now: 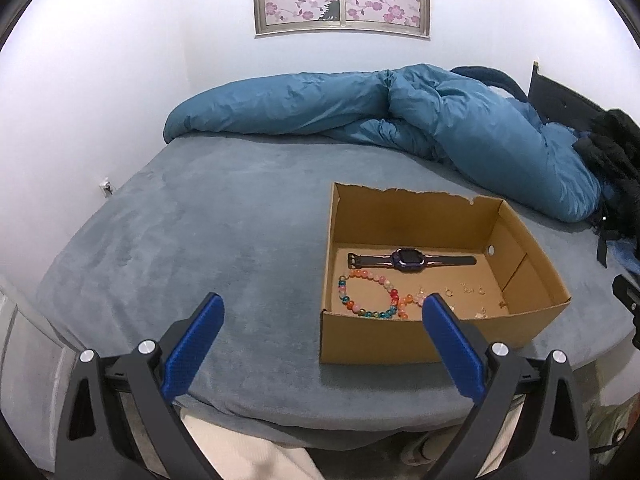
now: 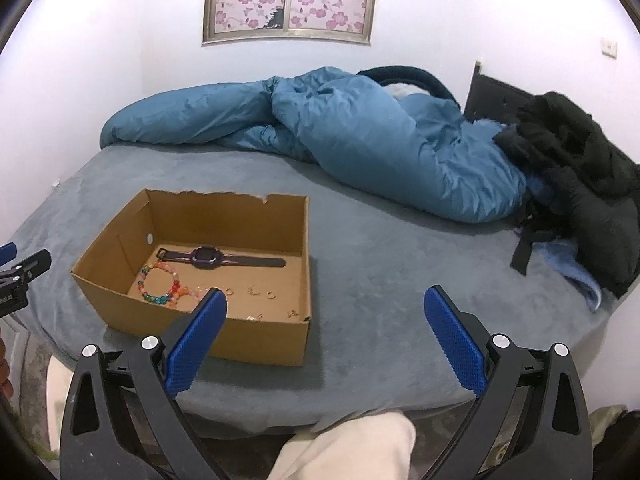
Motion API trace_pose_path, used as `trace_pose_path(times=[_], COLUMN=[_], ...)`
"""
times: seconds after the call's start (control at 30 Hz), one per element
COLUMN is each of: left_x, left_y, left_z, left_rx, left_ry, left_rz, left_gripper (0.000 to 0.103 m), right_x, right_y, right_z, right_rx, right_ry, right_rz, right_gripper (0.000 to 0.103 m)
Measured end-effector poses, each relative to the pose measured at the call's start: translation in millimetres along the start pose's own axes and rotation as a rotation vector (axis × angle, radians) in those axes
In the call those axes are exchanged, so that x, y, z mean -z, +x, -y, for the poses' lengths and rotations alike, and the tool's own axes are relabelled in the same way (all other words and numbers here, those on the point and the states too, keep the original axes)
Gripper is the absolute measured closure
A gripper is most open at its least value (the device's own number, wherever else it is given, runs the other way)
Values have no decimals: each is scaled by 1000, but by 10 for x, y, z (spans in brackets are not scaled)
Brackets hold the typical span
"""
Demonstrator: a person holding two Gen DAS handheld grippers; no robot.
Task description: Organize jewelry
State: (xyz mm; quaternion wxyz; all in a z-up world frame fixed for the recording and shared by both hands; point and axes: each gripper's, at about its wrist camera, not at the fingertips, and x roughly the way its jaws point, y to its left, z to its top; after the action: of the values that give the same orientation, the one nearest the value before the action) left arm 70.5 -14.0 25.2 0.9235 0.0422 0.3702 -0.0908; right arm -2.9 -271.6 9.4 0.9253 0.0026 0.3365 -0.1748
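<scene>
We are holding left hand-held gripper (image 1: 323,309) and right hand-held gripper (image 2: 326,302) spread wide and empty, cardboard box (image 1: 404,346) sitting near the bed (image 1: 200,240) edge, smartwatch (image 1: 408,259) lying crosswise inside, beaded bracelet (image 1: 370,294) beside it, open bed around.

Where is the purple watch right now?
In both views the purple watch lies flat inside the cardboard box, near its back wall, just behind the colourful bead bracelet.

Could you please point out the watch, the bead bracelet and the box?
Watch (image 1: 405,258), left wrist view, on its face.
Bracelet (image 1: 370,275), left wrist view, on its far beads.
Box (image 2: 276,342), right wrist view, on its near wall.
</scene>
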Motion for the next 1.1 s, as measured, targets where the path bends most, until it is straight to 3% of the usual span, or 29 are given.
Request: trace_pose_path(times=[0.2, 0.47, 0.73, 1.1], left_x=[-18, 59, 97, 98], left_y=[61, 299, 416, 490], left_z=[81, 161, 221, 202], left_rx=[-11, 3, 8, 10], left_ry=[45, 41, 45, 40], left_rz=[-39, -181, -229, -262], left_gripper=[6, 6, 6, 6], right_x=[-15, 26, 87, 107], right_y=[-39, 245, 413, 505], right_z=[0, -68, -120, -195], right_rx=[-83, -126, -123, -116], right_ry=[32, 88, 97, 74], right_rz=[17, -159, -242, -283], right_gripper=[8, 8, 8, 8])
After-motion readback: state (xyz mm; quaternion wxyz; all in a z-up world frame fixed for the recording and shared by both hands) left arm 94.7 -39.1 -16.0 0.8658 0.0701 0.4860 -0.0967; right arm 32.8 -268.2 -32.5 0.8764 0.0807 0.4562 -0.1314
